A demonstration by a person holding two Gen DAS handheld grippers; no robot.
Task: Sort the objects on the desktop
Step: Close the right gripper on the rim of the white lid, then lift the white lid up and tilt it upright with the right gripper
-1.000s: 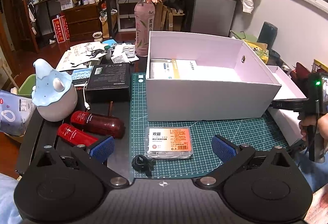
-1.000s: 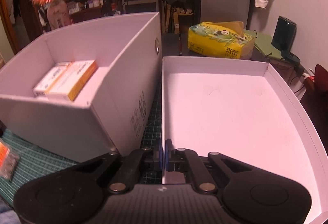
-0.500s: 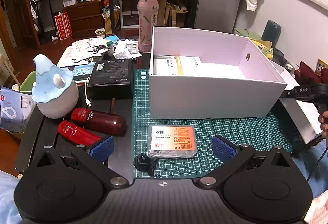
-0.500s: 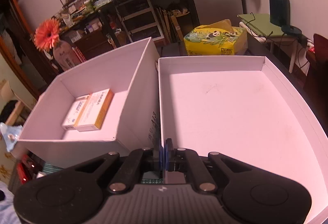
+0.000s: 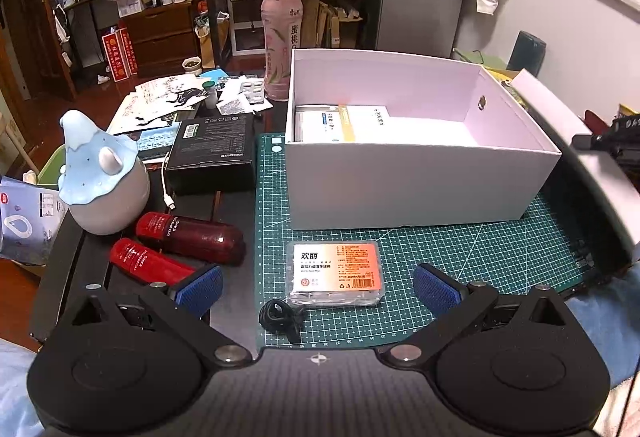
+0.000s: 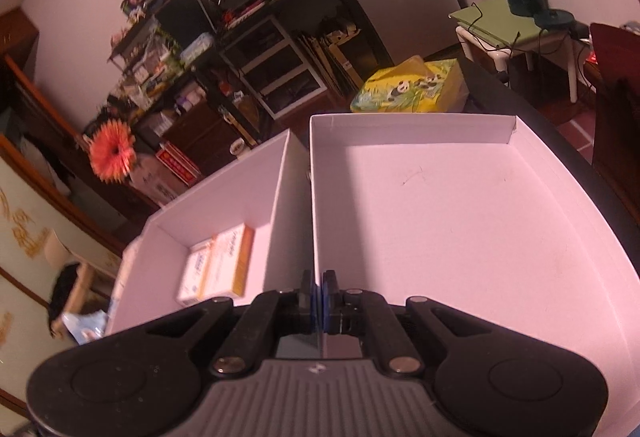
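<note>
A white box [image 5: 420,193] stands on the green cutting mat [image 5: 480,253], with medicine cartons [image 5: 340,121] in its left end. My left gripper [image 5: 316,287] is open above a clear floss-pick case [image 5: 335,273] at the mat's front. A small black item [image 5: 276,315] lies beside it. My right gripper [image 6: 319,295] is shut on the near left wall of the white box lid [image 6: 460,229] and holds it tilted up beside the box [image 6: 224,229]. The lid [image 5: 596,177] shows blurred at the right of the left wrist view.
Left of the mat lie two red tubes [image 5: 188,237], a blue-capped humidifier [image 5: 100,177], a black carton [image 5: 214,149] and loose papers [image 5: 160,101]. A pink bottle with a flower [image 5: 282,49] stands behind the box. A yellow tissue pack [image 6: 412,87] lies beyond the lid.
My right gripper has lifted and tilted the lid up, its view rising above the box. My left gripper stayed open over the floss-pick case, drawing slightly back.
</note>
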